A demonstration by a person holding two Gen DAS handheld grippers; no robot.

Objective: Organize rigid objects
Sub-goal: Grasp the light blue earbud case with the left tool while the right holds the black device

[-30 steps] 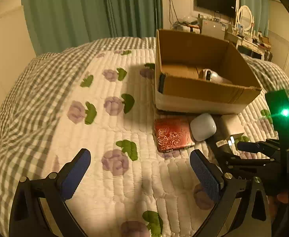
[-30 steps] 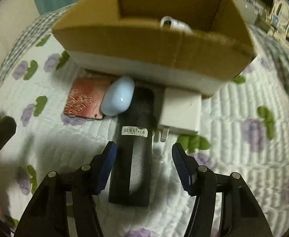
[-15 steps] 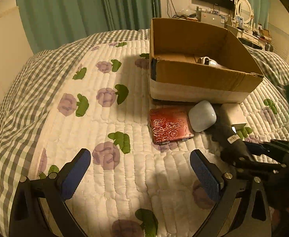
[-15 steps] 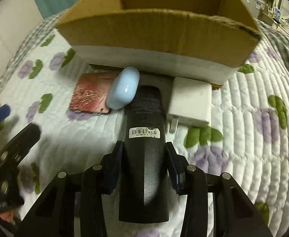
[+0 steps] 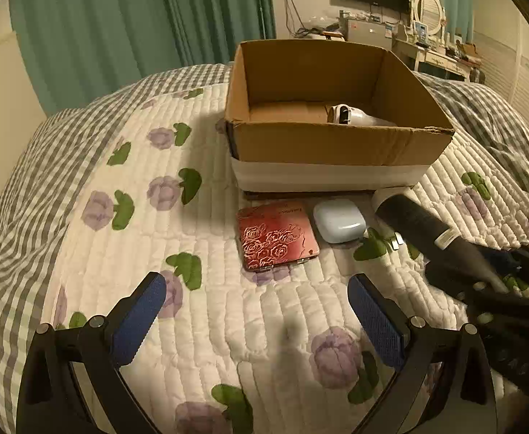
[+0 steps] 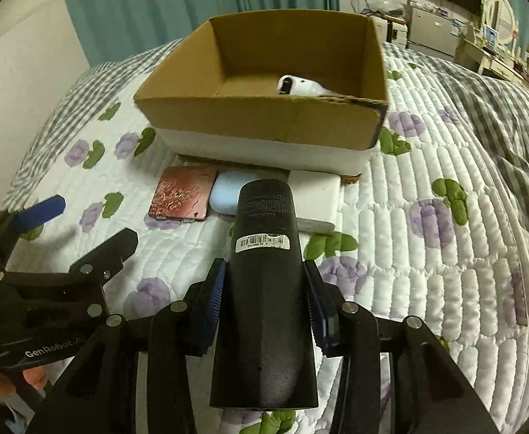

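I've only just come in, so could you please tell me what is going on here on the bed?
A person is tidying objects into an open cardboard box on a quilted floral bedspread. The right gripper is shut on a black cylindrical bottle with a barcode label, lifted and pointing at the box. The left gripper is open and holds nothing. A red rose-embossed case, a pale blue rounded case and a white power adapter lie before the box; a white object is inside.

My right claw [image 6: 264, 300] has ribbed blue pads [image 6: 215, 300] on a matte black can [image 6: 264, 289] with a paper label; the box [image 6: 264, 123] is plain brown cardboard; the quilt [image 6: 427, 271] is soft stitched cloth; the red case [image 5: 277, 235] looks glossy and embossed.
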